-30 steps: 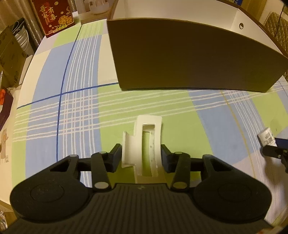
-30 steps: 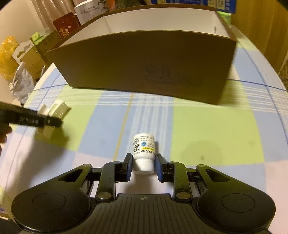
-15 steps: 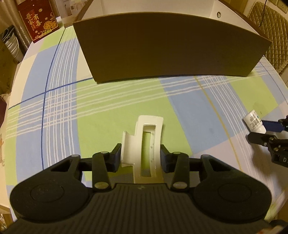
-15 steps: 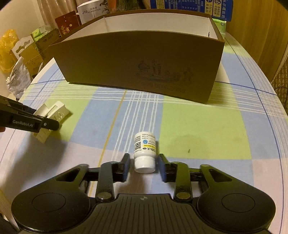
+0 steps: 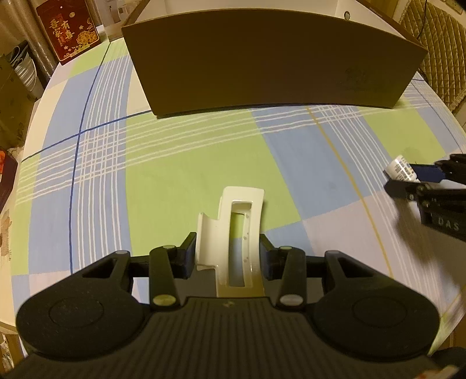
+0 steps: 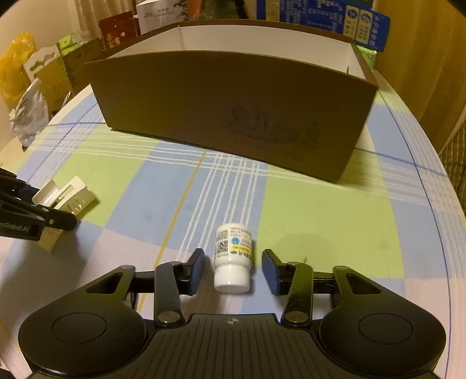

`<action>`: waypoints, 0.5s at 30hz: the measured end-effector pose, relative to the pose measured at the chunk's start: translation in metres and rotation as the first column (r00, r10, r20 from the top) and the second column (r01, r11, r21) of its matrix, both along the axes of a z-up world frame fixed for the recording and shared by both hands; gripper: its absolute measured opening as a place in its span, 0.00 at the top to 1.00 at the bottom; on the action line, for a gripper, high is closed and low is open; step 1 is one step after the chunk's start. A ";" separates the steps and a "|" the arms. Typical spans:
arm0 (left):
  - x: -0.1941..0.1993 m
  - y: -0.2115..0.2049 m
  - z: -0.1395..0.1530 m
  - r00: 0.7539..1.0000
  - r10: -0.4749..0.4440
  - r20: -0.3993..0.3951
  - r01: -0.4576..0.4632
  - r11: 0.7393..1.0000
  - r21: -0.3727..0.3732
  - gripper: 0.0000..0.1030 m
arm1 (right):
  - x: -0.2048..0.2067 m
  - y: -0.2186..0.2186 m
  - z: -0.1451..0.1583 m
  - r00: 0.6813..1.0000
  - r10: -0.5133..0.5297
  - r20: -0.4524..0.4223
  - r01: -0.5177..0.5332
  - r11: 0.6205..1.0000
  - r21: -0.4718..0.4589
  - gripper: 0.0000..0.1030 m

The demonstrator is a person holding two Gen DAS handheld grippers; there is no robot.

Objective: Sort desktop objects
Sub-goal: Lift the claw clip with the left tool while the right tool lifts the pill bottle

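My left gripper (image 5: 227,256) is shut on a white plastic clip (image 5: 233,233), held just above the checked tablecloth. The clip also shows at the left of the right wrist view (image 6: 64,198). My right gripper (image 6: 233,271) is open, its pads either side of a small white pill bottle (image 6: 233,256) that lies on the cloth, with gaps on both sides. The bottle also shows at the right edge of the left wrist view (image 5: 400,172). A large brown cardboard box (image 6: 233,110) with a white inside stands open-topped behind both.
A red gift box (image 5: 70,32) stands at the table's far left corner. Cartons and bags (image 6: 43,75) crowd the space beyond the left table edge. Blue cartons (image 6: 335,14) sit behind the box. A quilted chair (image 5: 439,43) is at the right.
My right gripper has opened and let go of the pill bottle, which now lies between the pads. My left gripper, still holding the clip, has shifted so the box appears more centred.
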State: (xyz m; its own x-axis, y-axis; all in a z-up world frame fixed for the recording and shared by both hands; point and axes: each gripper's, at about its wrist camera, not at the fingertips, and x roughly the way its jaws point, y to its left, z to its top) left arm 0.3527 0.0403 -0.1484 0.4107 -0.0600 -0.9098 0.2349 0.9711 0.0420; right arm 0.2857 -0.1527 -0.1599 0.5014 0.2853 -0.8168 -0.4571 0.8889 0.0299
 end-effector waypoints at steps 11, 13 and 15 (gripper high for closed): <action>-0.004 -0.002 0.001 1.000 -0.001 0.004 0.001 1.000 -0.002 0.64 | -0.004 0.008 0.002 0.998 0.045 -0.036 -0.045 0.999 0.006 0.76; -0.004 -0.003 0.001 1.000 -0.005 0.004 0.005 1.000 -0.003 0.64 | -0.004 0.007 0.002 0.998 0.044 -0.044 -0.043 0.999 0.011 0.77; -0.005 -0.004 0.002 1.000 -0.010 0.006 0.010 1.000 -0.004 0.65 | -0.005 0.006 0.003 0.998 0.041 -0.051 -0.040 0.999 0.016 0.77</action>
